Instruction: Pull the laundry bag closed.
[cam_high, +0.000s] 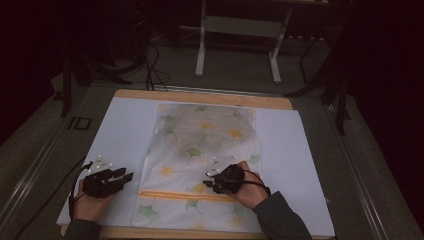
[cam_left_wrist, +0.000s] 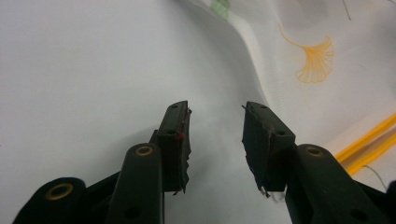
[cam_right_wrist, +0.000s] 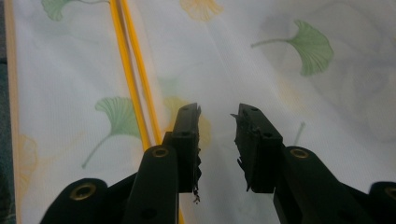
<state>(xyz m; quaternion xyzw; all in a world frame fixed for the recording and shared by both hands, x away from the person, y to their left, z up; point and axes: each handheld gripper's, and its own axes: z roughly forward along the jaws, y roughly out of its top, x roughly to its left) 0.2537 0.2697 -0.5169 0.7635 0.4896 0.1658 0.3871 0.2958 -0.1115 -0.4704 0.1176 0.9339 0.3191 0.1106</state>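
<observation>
A white mesh bag printed with green and yellow ginkgo leaves lies flat on the white table cover; a yellow zipper runs across its near end. My left gripper rests on the cover just left of the bag's edge, jaws apart with nothing between them. My right gripper hovers over the bag just beyond the zipper, pointing left, its jaws open and empty above the mesh.
The white cover lies on a wooden board whose edge shows at the far and near sides. Behind the table stand a white desk frame and cables on a grey floor.
</observation>
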